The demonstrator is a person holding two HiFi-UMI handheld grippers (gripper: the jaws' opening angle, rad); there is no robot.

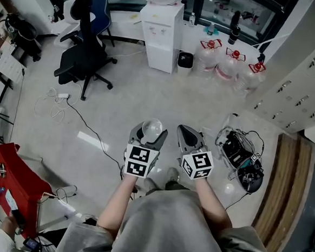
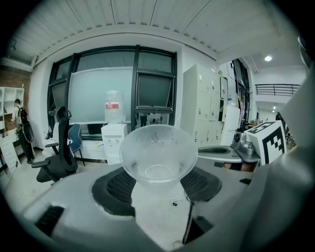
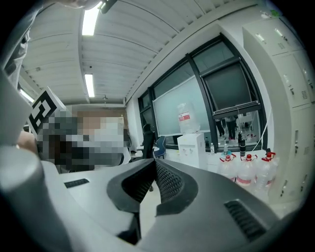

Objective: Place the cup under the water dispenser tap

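A clear plastic cup (image 1: 151,128) sits between the jaws of my left gripper (image 1: 149,133), its mouth facing away from me. The left gripper view shows the cup (image 2: 158,153) gripped at its narrow base by the two dark pads (image 2: 118,186). My right gripper (image 1: 188,134) hovers beside it at the same height, shut with nothing in it, its pads meeting at the tip (image 3: 153,165). The white water dispenser (image 1: 160,35) with a bottle on top stands far ahead by the windows, seen as the dispenser (image 2: 114,140) and the dispenser (image 3: 192,145) in the gripper views.
Black office chairs (image 1: 81,57) stand left of the dispenser. Three large water bottles (image 1: 230,63) sit on the floor to its right. A black bag with cables (image 1: 242,156) lies at my right, a red box (image 1: 14,185) at my left, and a cable (image 1: 87,128) crosses the floor.
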